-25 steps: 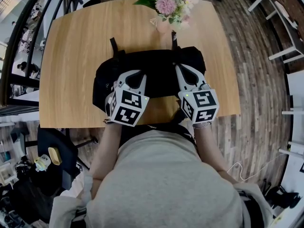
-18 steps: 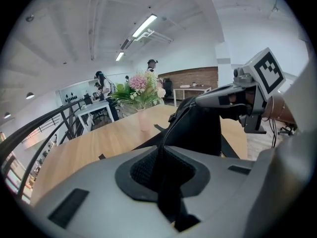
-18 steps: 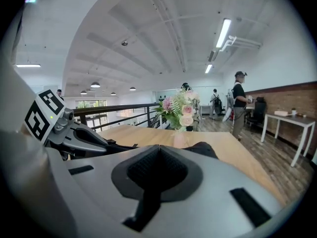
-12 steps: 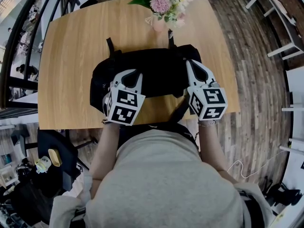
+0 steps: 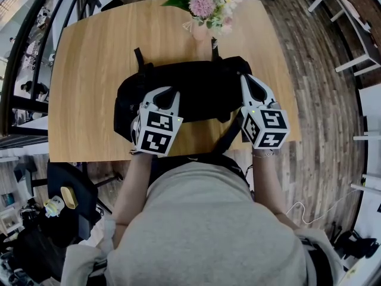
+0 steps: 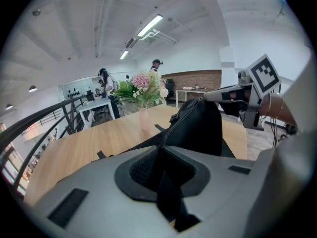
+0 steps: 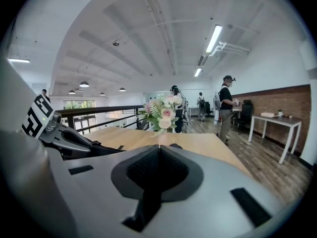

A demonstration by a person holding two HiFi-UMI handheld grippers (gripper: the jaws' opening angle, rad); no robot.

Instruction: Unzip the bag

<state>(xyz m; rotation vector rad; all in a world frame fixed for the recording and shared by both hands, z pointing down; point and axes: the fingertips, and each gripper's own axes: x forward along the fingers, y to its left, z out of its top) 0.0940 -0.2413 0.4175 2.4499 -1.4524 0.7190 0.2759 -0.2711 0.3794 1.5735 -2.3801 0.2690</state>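
Observation:
A black bag lies across the wooden table, close to its near edge. My left gripper sits over the bag's left half, shut on a fold of black fabric beside the zipper line. At the bag's right end is my right gripper. In the right gripper view the right gripper's jaws are opening but still nearly together, with a small dark zipper pull at their tips. The left gripper view shows the bag bulging up, with the right gripper beyond it.
A vase of pink and white flowers stands just behind the bag at the table's far edge. Two straps stick out behind the bag and one strap hangs over the near edge. People stand far off in the room.
My right gripper has travelled to the right along the top of the bag to its right end. The left gripper has kept its hold and barely shifted.

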